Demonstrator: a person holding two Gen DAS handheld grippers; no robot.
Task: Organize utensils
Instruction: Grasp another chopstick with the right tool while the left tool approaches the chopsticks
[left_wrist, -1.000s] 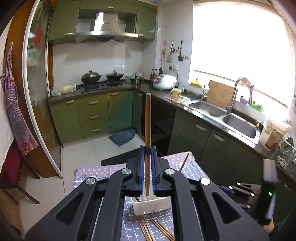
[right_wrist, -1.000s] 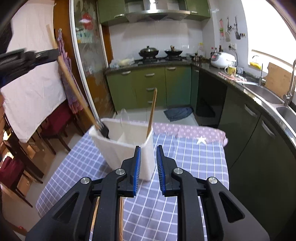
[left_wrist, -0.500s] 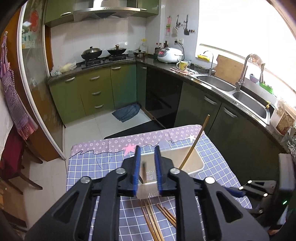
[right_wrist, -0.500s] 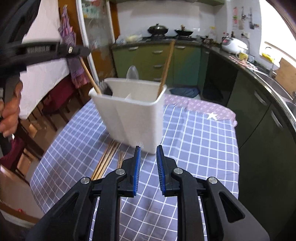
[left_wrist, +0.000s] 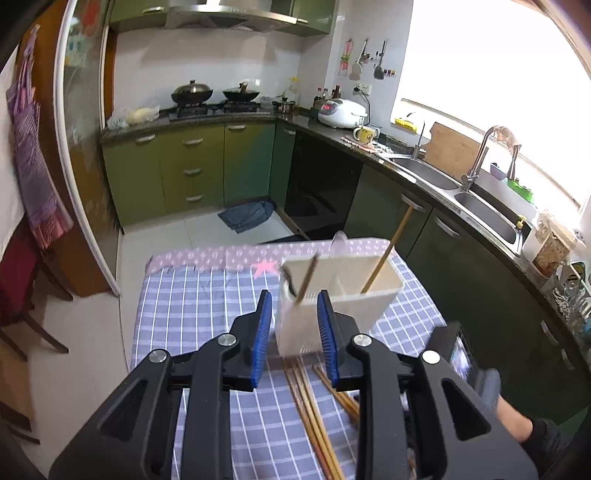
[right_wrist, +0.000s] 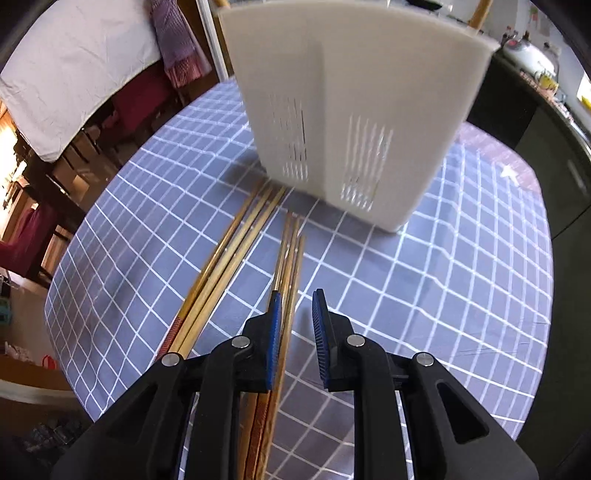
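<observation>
A white slotted utensil caddy (left_wrist: 369, 295) stands on the blue checked tablecloth (left_wrist: 192, 302). A wooden-handled utensil (left_wrist: 307, 277) leans in its left compartment and a wooden stick (left_wrist: 388, 251) in its right. My left gripper (left_wrist: 293, 297) hovers just before the caddy, its jaws opening with nothing pressed between them. Several chopsticks (right_wrist: 229, 258) lie in two bundles in front of the caddy (right_wrist: 351, 92). My right gripper (right_wrist: 295, 295) points down over the nearer bundle (right_wrist: 291, 243), narrowly open, its left finger against those sticks and only cloth in the gap.
The table's right edge (right_wrist: 543, 295) drops off beside dark kitchen cabinets (left_wrist: 461, 258). A gloved hand (left_wrist: 517, 417) with the other gripper's body is at the lower right of the left wrist view. Chairs (right_wrist: 74, 155) stand past the table's left side.
The left gripper let go of the wooden-handled utensil, which now stands in the caddy, and sank lower. The right gripper dropped and tilted down to the chopsticks in front of the caddy.
</observation>
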